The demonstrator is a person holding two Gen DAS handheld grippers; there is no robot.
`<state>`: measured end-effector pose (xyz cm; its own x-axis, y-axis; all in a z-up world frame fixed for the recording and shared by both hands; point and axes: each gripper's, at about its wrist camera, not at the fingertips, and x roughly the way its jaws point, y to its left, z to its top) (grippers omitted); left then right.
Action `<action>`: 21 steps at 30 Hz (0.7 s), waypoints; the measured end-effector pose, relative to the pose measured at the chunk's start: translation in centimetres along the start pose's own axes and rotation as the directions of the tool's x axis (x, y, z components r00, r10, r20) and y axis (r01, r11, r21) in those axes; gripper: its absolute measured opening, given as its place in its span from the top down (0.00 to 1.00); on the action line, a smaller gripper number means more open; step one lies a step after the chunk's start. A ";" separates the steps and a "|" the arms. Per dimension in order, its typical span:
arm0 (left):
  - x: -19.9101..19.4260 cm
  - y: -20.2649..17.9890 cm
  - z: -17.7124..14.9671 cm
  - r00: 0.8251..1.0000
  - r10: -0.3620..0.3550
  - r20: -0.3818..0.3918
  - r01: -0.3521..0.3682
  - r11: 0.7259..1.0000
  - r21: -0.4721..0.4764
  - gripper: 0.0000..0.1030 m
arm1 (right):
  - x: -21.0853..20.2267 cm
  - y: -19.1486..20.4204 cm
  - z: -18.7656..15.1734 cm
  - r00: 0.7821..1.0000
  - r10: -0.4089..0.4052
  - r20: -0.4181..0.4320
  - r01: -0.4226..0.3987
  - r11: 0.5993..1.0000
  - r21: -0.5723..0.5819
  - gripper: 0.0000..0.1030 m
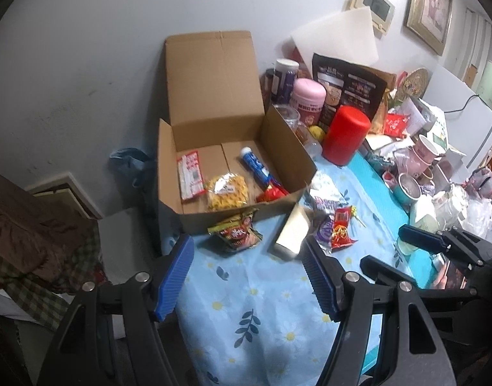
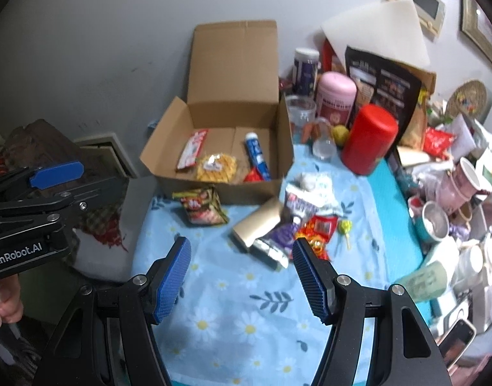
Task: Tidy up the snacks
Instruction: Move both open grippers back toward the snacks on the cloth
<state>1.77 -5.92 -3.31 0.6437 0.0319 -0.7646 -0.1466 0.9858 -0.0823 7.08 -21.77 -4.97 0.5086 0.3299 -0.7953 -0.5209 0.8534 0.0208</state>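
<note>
An open cardboard box (image 1: 194, 222) (image 2: 213, 189) stands on the blue flowered tablecloth. Inside lie a red-white packet (image 1: 190, 173), a yellow snack bag (image 1: 226, 192), a blue tube (image 1: 255, 165) and a red wrapper (image 1: 271, 194). In front of the box lie a green-red noodle packet (image 1: 238, 233) (image 2: 201, 207), a gold box (image 1: 292, 231) (image 2: 257, 225), a purple packet (image 2: 278, 241), a red candy bag (image 1: 341, 228) (image 2: 320, 225) and a lollipop (image 2: 345, 228). My left gripper (image 1: 247, 276) is open and empty, short of the noodle packet. My right gripper (image 2: 241, 276) is open and empty, short of the gold box.
A red cylinder (image 1: 345, 135) (image 2: 370, 138), a pink jar (image 1: 308, 96), a dark snack bag (image 1: 349, 87) and bottles stand behind the box's right side. Mugs and clutter (image 2: 455, 193) crowd the right edge. A chair with brown fabric (image 1: 27, 225) is at left.
</note>
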 end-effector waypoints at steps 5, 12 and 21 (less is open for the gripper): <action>1.9 -0.8 -0.2 1.000 0.005 -0.022 -0.004 0.999 0.040 0.34 | 2.1 -0.8 -1.0 0.998 0.010 -0.058 -0.009 1.000 0.016 0.36; 4.7 -0.7 0.0 0.998 -0.009 -0.069 0.012 0.999 0.044 0.34 | 4.0 -2.3 -0.8 0.995 0.008 -0.095 -0.004 0.999 0.048 0.36; 8.6 0.1 0.0 0.994 0.000 -0.106 0.003 1.000 0.025 0.34 | 6.9 -3.8 -0.8 0.993 0.006 -0.115 0.003 0.996 0.085 0.36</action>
<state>7.31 -5.53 -9.85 0.5605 0.0142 -0.8280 -0.1259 0.9897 -0.0683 12.02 -23.06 -11.06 0.4229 0.2866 -0.8596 -0.4594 0.8855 0.0693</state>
